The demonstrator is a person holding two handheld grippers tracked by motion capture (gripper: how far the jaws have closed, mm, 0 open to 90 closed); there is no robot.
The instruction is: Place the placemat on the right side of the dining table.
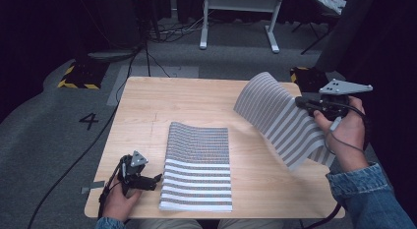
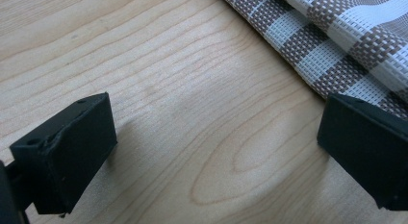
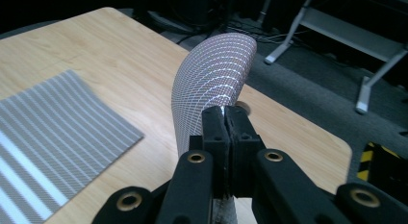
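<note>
A striped woven placemat (image 1: 196, 165) lies flat on the middle of the wooden table (image 1: 187, 99). My left gripper (image 1: 156, 180) rests low on the table at that mat's near left edge, open, with bare wood between its jaws (image 2: 216, 147) and the mat's edge (image 2: 346, 41) by the right jaw. My right gripper (image 1: 301, 103) is shut on the edge of a second striped placemat (image 1: 280, 118), held up over the table's right side so that it curves and hangs. In the right gripper view the jaws (image 3: 224, 113) pinch this curled mat (image 3: 211, 75), and the flat mat (image 3: 53, 132) lies to the left.
Beyond the table stand a white frame's legs (image 1: 238, 22), with cables on the grey floor. Yellow-and-black marked bases sit at the far left (image 1: 78, 74) and far right (image 1: 305, 76). A taped 4 (image 1: 88, 121) marks the floor left of the table.
</note>
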